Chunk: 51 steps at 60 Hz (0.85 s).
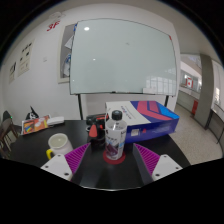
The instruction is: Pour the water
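A clear plastic water bottle with a white cap and a label stands upright on the black table, on a red round disc. My gripper is open. Its purple pads sit left and right of the bottle's lower part, with a gap on each side. The bottle stands between the fingertips, resting on its own. A yellow mug stands on the table just left of the left finger.
A purple, white and blue box lies behind the bottle to the right. A small red and black object sits behind the bottle. A tray with items is at the far left. A whiteboard hangs on the back wall.
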{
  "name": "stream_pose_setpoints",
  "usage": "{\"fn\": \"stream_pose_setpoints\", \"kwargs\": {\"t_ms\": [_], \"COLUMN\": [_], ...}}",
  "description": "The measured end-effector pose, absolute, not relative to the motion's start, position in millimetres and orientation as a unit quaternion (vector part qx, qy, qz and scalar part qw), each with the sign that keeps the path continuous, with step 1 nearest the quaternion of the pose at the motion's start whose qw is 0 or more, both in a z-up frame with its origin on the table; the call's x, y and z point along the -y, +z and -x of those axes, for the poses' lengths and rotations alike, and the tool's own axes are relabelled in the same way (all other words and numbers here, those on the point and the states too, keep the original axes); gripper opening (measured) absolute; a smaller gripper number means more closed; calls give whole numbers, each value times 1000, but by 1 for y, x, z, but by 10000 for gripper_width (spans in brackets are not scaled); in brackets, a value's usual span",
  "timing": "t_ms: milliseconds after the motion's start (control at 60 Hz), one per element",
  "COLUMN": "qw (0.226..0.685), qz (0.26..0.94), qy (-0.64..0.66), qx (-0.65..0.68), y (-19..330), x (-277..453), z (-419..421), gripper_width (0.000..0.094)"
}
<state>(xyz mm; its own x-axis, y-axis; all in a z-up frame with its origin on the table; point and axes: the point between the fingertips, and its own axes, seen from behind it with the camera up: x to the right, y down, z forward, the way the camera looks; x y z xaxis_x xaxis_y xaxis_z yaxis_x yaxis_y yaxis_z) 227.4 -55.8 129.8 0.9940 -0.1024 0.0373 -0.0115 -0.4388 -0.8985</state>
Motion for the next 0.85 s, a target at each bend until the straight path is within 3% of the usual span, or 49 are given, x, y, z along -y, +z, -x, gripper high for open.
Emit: {"fn": "stream_pose_setpoints", "kwargs": {"t_ms": [417, 850], "qw": [528, 537], "qz": [846, 841], "qy": [-64, -63], "qx": [-33, -23], "y": [198, 219], "x": [253, 309], "z": [-179, -170], "gripper_width": [844, 843]}}
